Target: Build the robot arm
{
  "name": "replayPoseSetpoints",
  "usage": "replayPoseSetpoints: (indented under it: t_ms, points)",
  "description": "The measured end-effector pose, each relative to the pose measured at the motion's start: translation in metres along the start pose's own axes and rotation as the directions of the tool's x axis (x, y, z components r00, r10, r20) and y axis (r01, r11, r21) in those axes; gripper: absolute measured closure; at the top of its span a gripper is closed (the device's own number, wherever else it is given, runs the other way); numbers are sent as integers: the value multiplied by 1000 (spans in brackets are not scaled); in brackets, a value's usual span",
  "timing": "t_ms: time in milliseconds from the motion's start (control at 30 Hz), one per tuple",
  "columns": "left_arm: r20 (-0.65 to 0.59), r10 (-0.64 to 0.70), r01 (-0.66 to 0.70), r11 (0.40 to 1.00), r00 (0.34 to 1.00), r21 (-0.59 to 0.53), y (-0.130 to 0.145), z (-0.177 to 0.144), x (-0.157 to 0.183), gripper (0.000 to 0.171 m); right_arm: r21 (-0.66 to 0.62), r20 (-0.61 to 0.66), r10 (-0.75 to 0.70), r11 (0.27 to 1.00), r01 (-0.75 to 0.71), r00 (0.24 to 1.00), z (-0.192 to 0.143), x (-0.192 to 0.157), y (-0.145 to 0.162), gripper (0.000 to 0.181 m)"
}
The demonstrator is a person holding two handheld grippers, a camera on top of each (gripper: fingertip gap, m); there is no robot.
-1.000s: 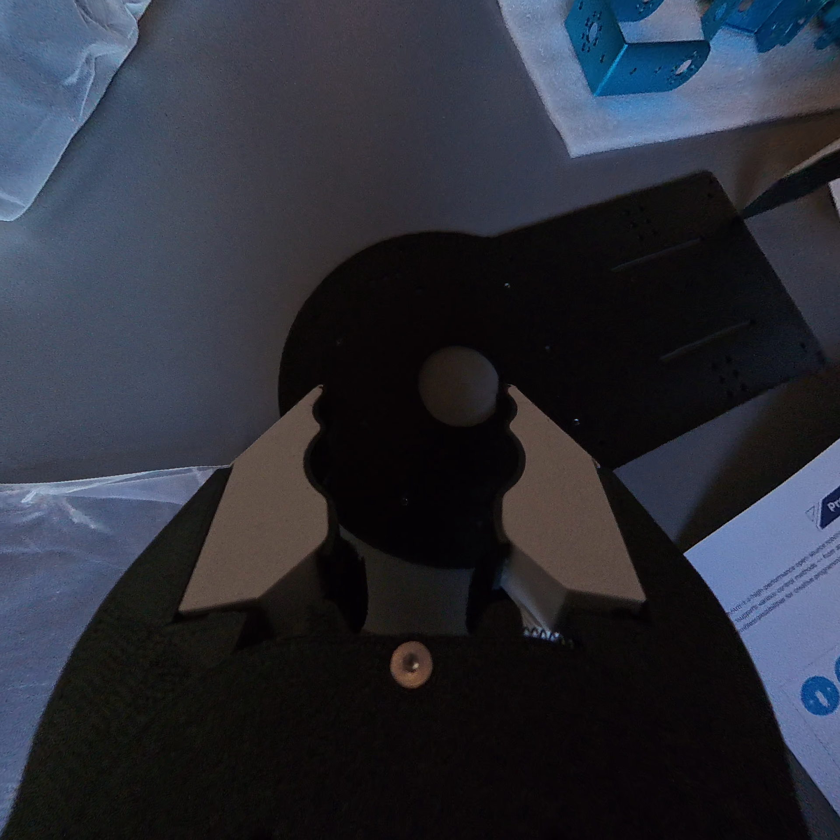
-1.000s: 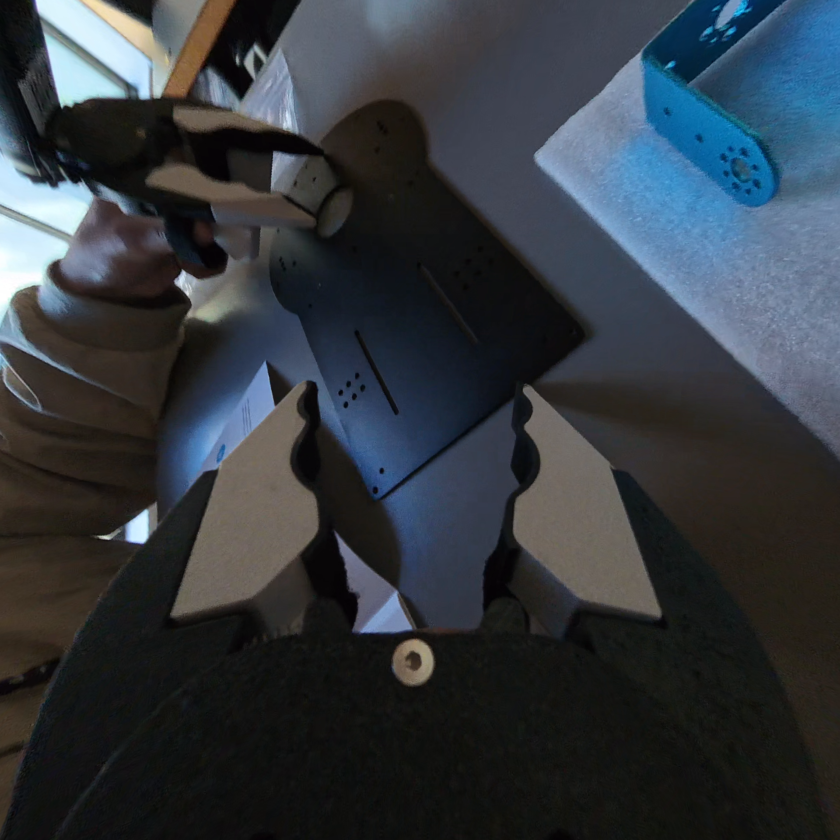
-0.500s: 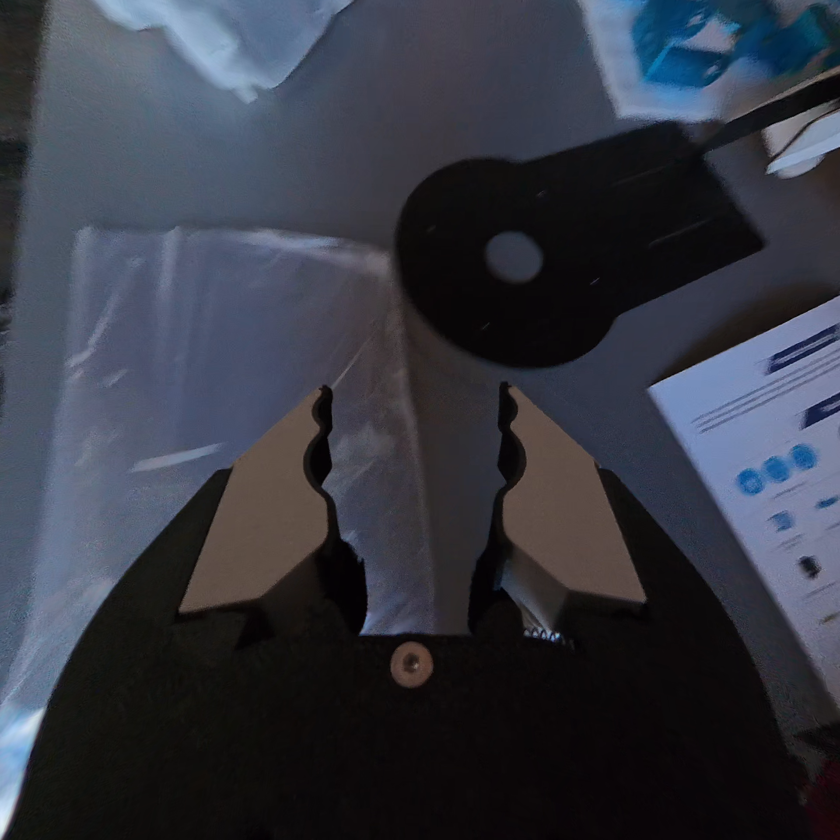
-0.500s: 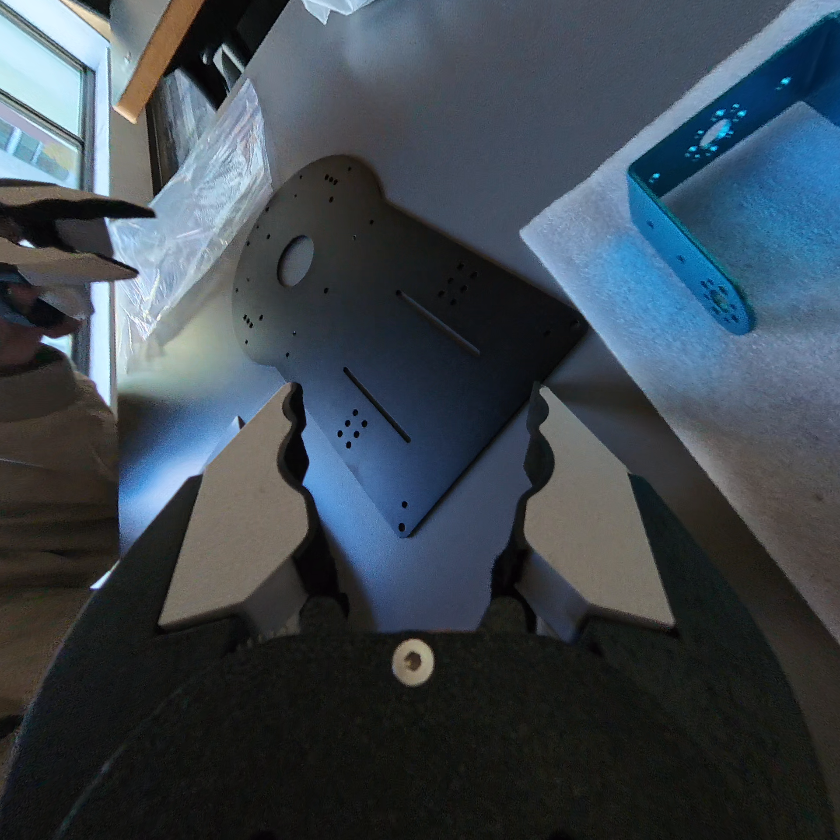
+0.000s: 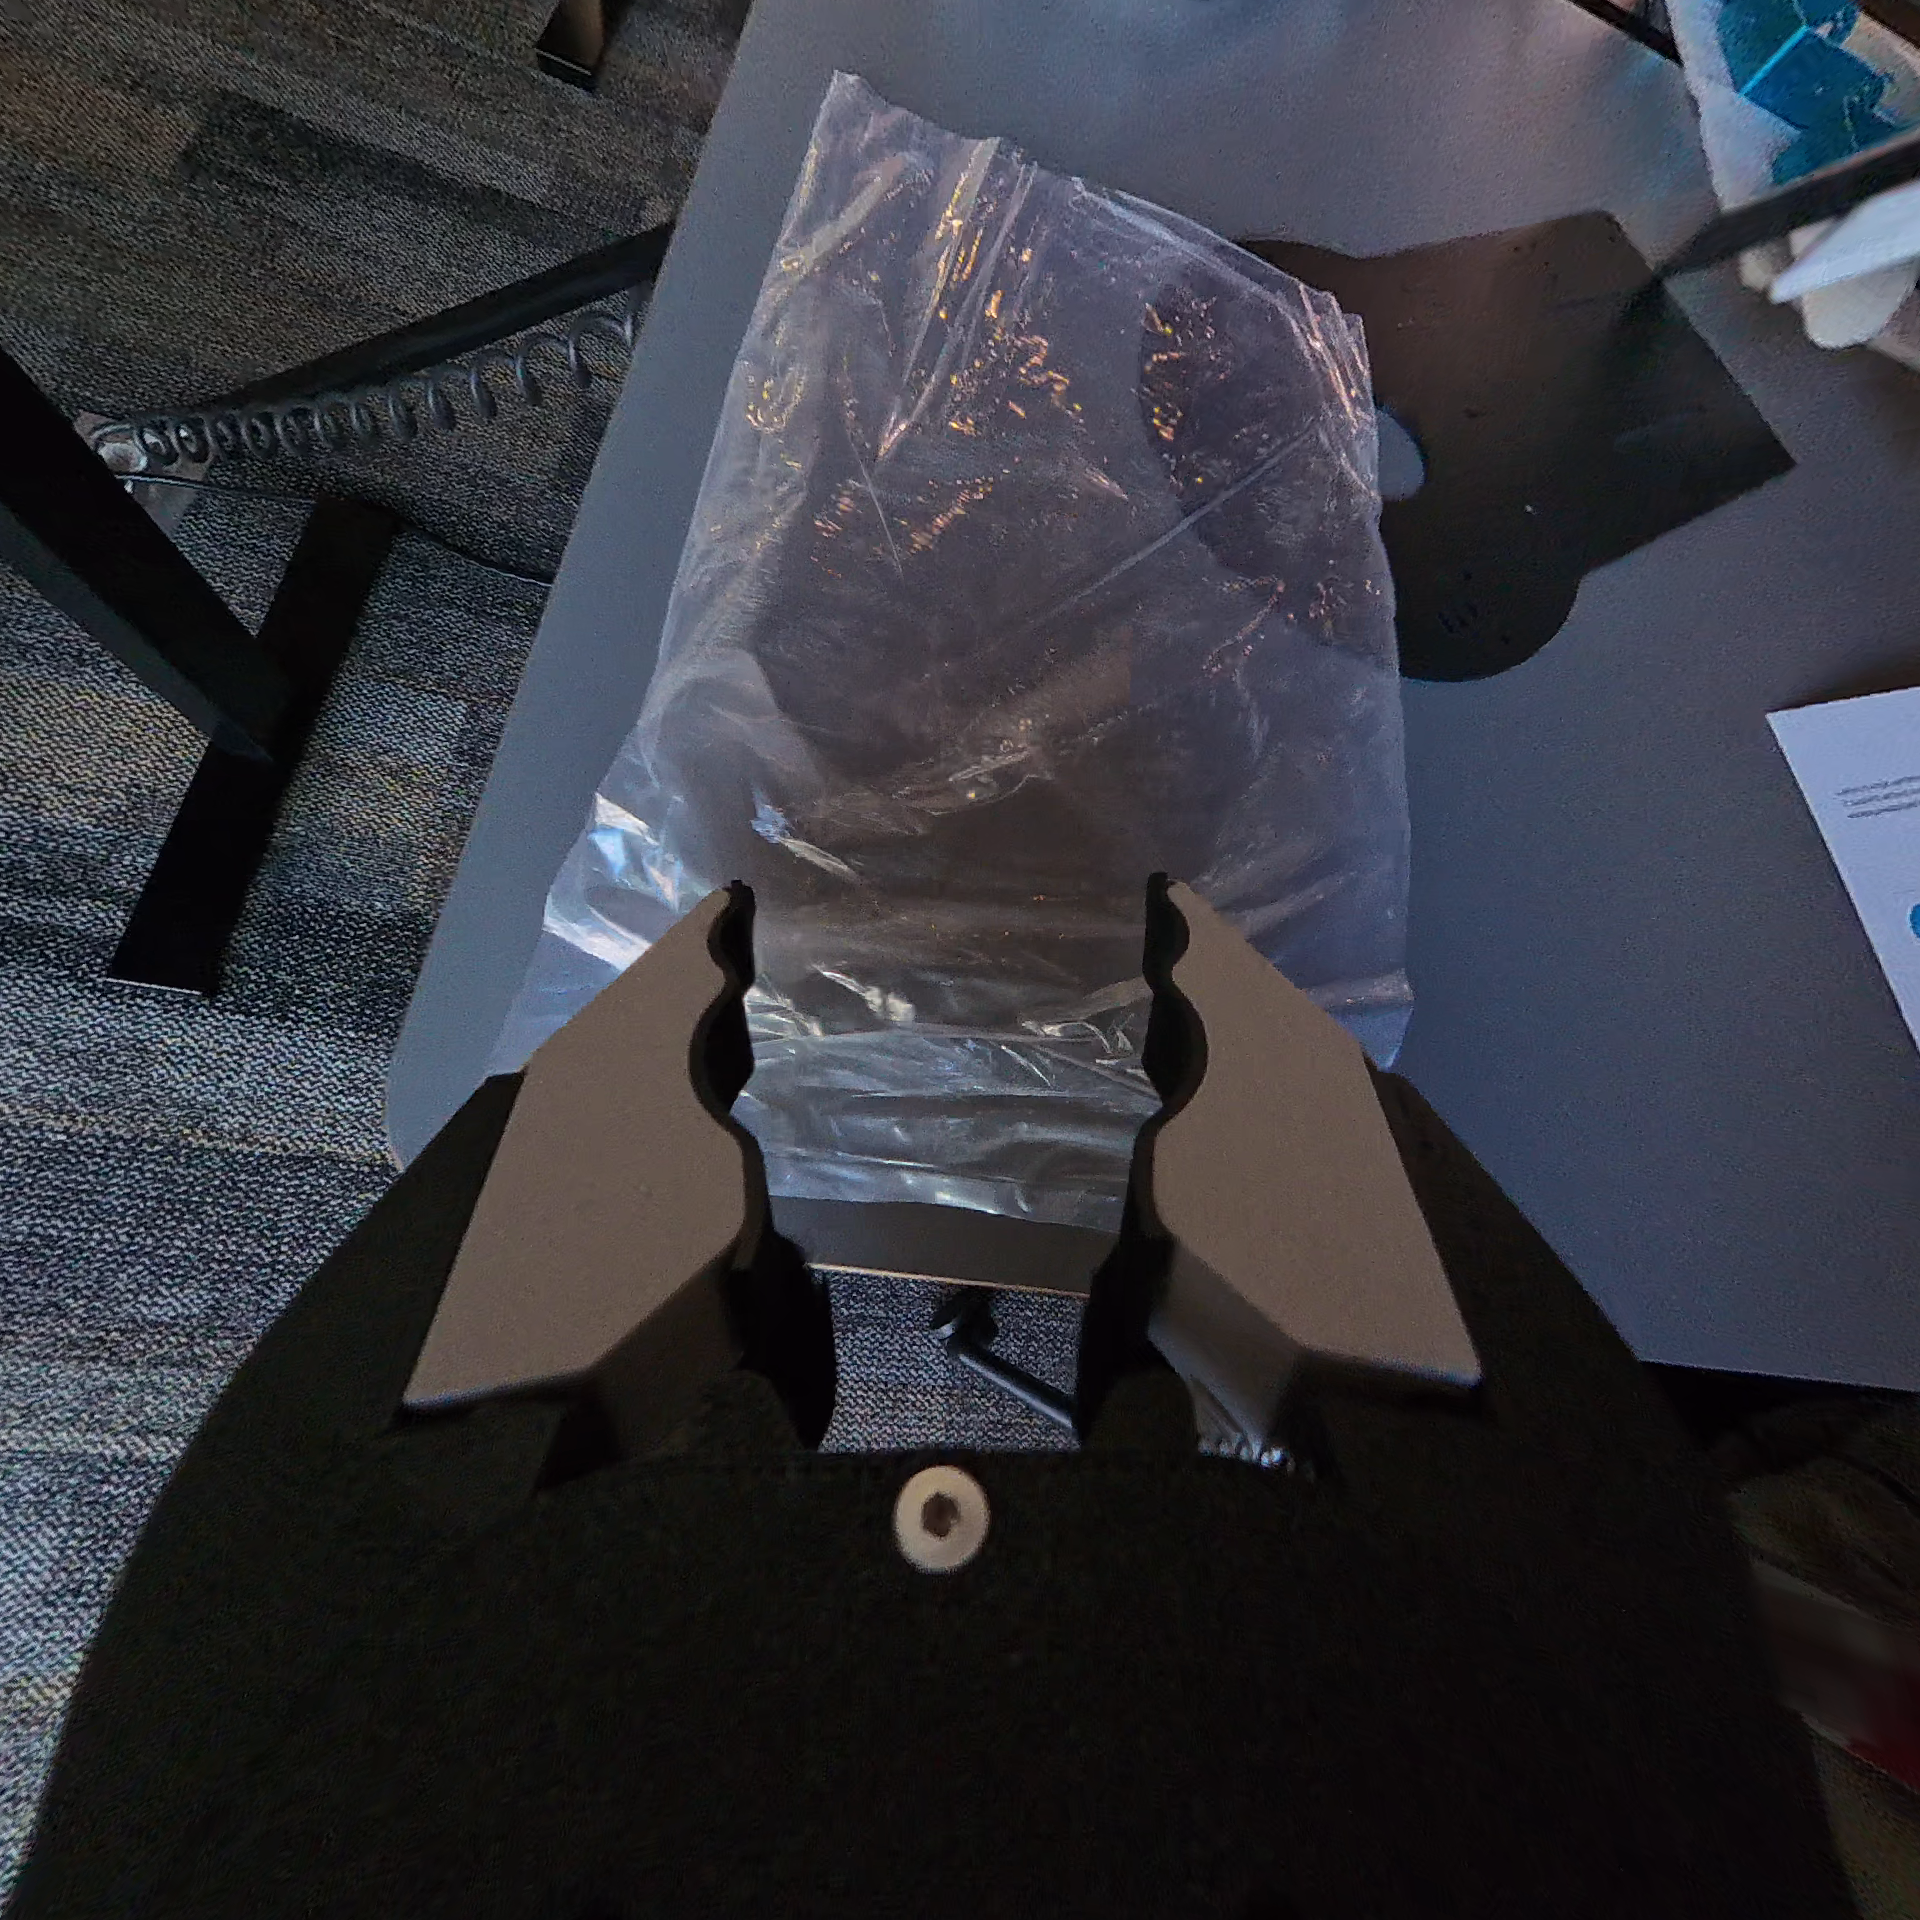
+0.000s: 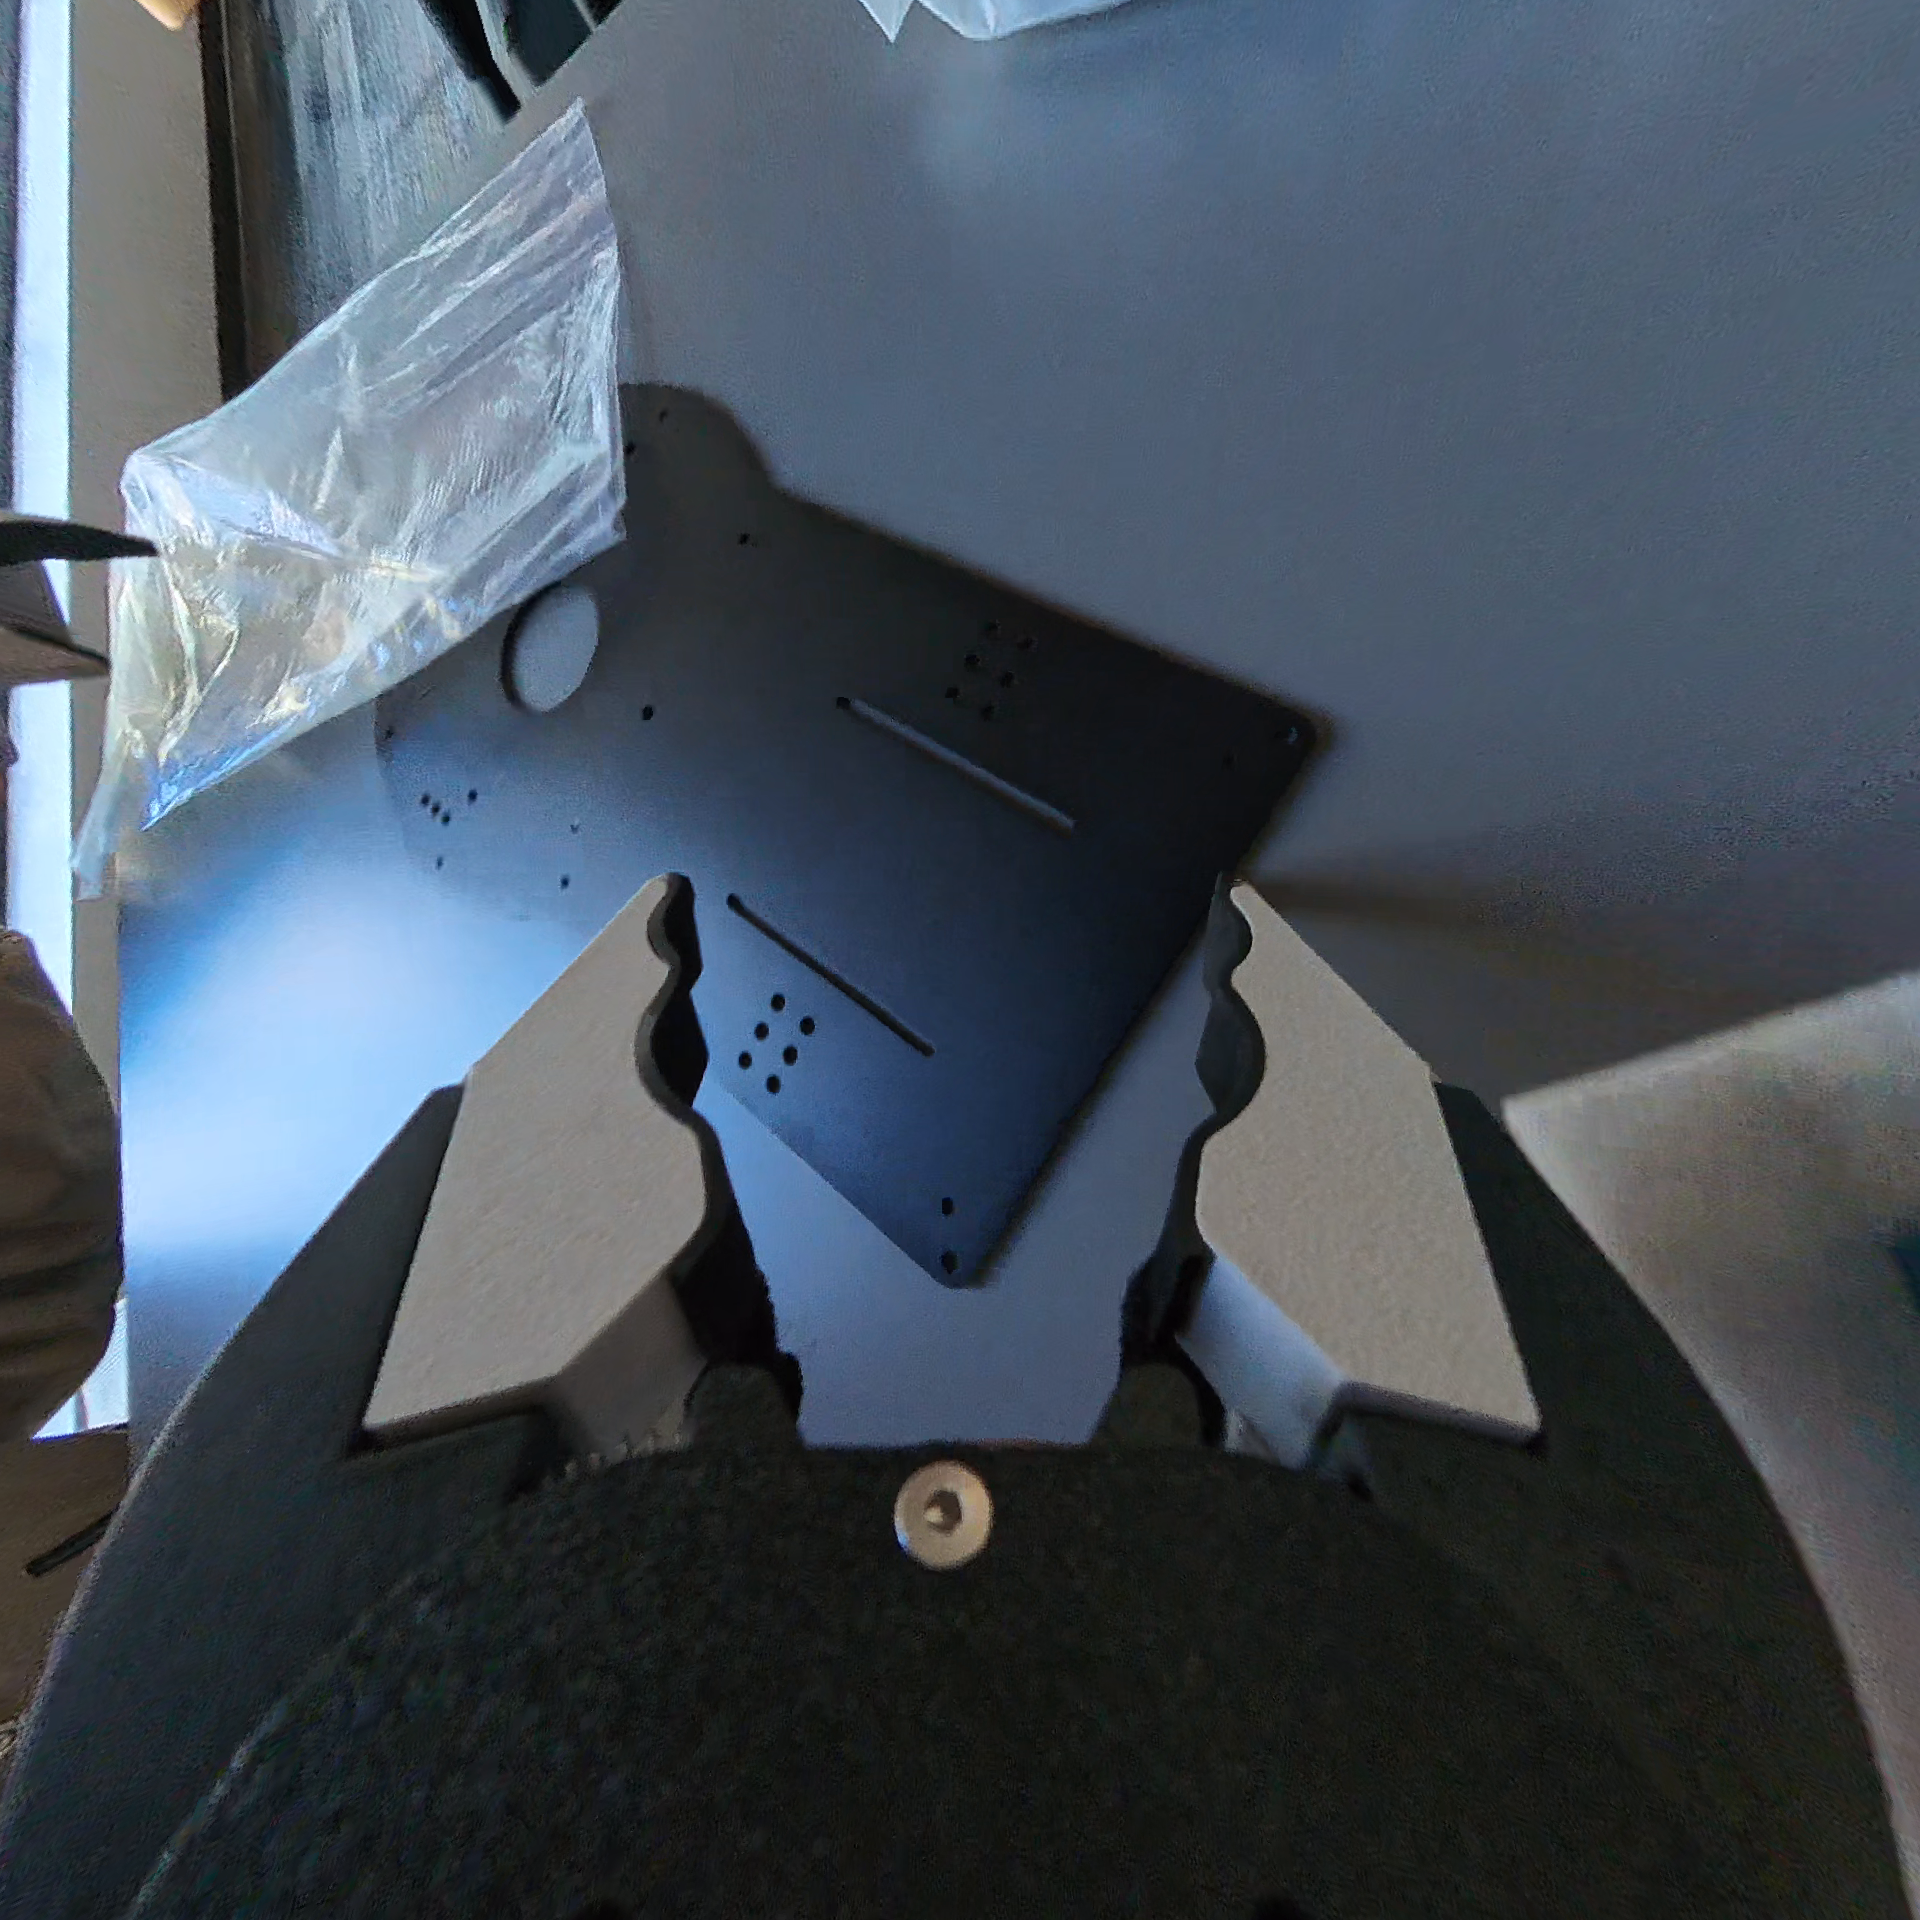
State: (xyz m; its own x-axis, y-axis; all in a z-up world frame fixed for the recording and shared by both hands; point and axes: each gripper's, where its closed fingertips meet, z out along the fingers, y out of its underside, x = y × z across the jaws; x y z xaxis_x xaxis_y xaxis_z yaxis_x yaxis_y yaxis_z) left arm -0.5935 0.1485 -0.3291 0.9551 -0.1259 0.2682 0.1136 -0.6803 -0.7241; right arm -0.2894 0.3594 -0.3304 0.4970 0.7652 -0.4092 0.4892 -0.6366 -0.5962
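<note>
While both jaws gape empty, the clear bag (image 5: 997,644) overlaps the black plate's (image 6: 883,831) edge.

Both wrist cameras look steeply down, close over the table (image 6: 1351,312), sharing the black plate (image 6: 935,831).

Count, both views:

- Black perforated metal plate (image 6: 883,831): one, flat mid-table; two long slots, one large round hole.
- Clear plastic bags: two; one (image 5: 1018,623) at table's near left corner, overlapping plate's rounded end; second (image 6: 966,16) barely showing at far edge.
- Printed white sheet (image 5: 1860,842): one, right edge.
- White foam pad (image 6: 1714,1247): one, right side.
- Grey table (image 6: 1351,364): one.
</note>
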Motion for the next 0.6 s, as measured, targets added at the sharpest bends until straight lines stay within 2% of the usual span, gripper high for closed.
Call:
replayPoseSetpoints:
  t_ms: [267,300,333,367,467,533,600]
  points:
    - [-3,56,-56,997,998,-48,8,4,8,97,23,94,12,1000,-15,995,56,-6,-65,92]
    - [3,66,-65,997,998,-52,9,4,8,97,22,114,6,1000,-9,993,58,-8,-70,95]
    - [11,73,-73,996,997,-55,10,4,9,97,25,140,-4,1000,1,990,58,-12,-74,105]
    - [15,77,-76,995,997,-58,10,4,10,97,26,146,-6,1000,3,989,54,-14,-77,107]
    - [-11,84,-84,996,996,-13,1,-3,29,97,-5,112,-89,996,90,990,14,-21,-76,109]
    - [-74,108,-104,993,991,53,-9,-11,60,97,-23,63,-194,980,196,979,-36,-32,-68,112]
    - [-175,156,-134,983,972,126,-15,-20,107,97,-8,-10,-273,962,273,962,-97,-47,-53,107]
